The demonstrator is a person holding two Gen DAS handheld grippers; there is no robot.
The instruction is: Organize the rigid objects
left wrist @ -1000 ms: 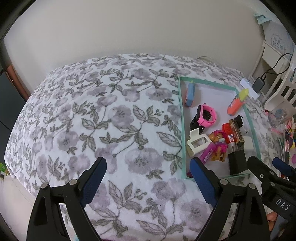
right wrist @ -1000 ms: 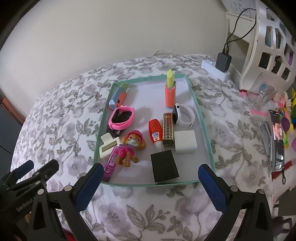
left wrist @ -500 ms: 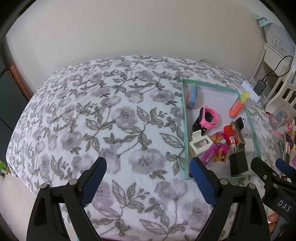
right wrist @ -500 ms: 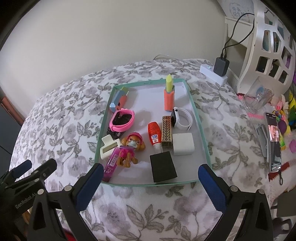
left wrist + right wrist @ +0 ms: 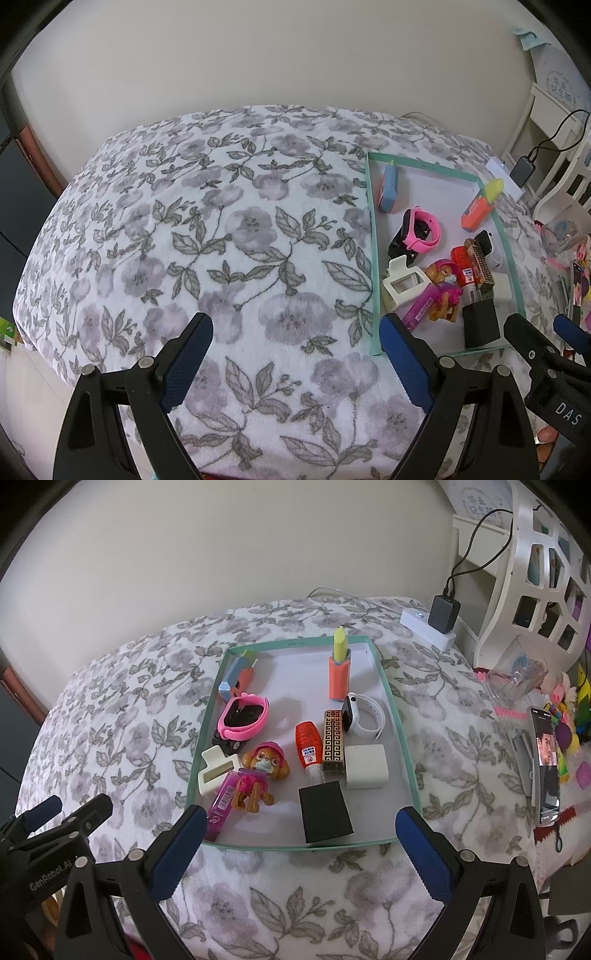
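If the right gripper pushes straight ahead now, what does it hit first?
Probably the black box at the tray's near edge; it sits centred between the open right gripper's fingers, though depth is uncertain.

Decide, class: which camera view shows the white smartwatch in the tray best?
The right wrist view: the white smartwatch shows whole, screen and strap. In the left wrist view the white smartwatch is small, near the tray's far side, partly hidden.

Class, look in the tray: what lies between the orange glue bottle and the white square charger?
In the right wrist view, a gold patterned bar lies between the glue bottle and the white charger.
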